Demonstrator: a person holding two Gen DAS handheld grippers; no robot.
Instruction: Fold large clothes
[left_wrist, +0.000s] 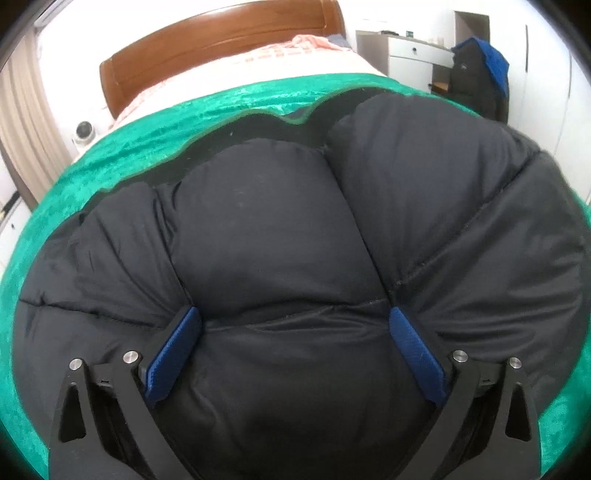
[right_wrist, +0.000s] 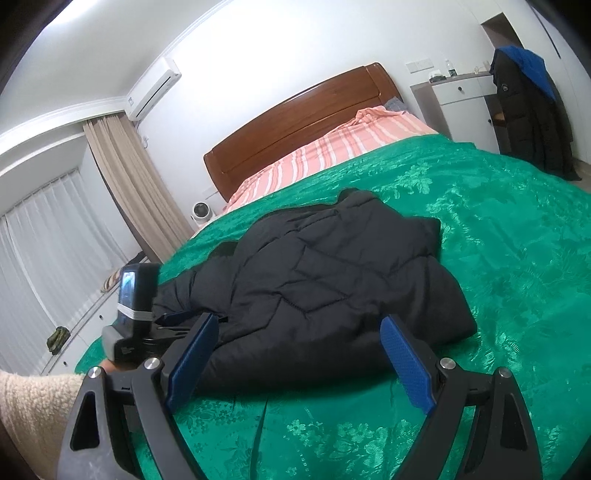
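A black puffer jacket (right_wrist: 317, 280) lies folded on the green bedspread (right_wrist: 498, 258). In the left wrist view the jacket (left_wrist: 295, 240) fills the frame. My left gripper (left_wrist: 293, 319) is open, its blue pads (left_wrist: 173, 354) pressed into the padding on either side of a quilted bulge. The left gripper also shows in the right wrist view (right_wrist: 177, 321) at the jacket's left end. My right gripper (right_wrist: 299, 328) is open and empty, just above the bedspread at the jacket's near edge.
A wooden headboard (right_wrist: 295, 122) and striped pink sheet (right_wrist: 332, 147) are at the far end of the bed. A dark coat with a blue hood (right_wrist: 532, 110) hangs by a white cabinet (right_wrist: 465, 107) at the right. Curtains (right_wrist: 129, 184) and a small white fan (right_wrist: 201, 214) are at the left.
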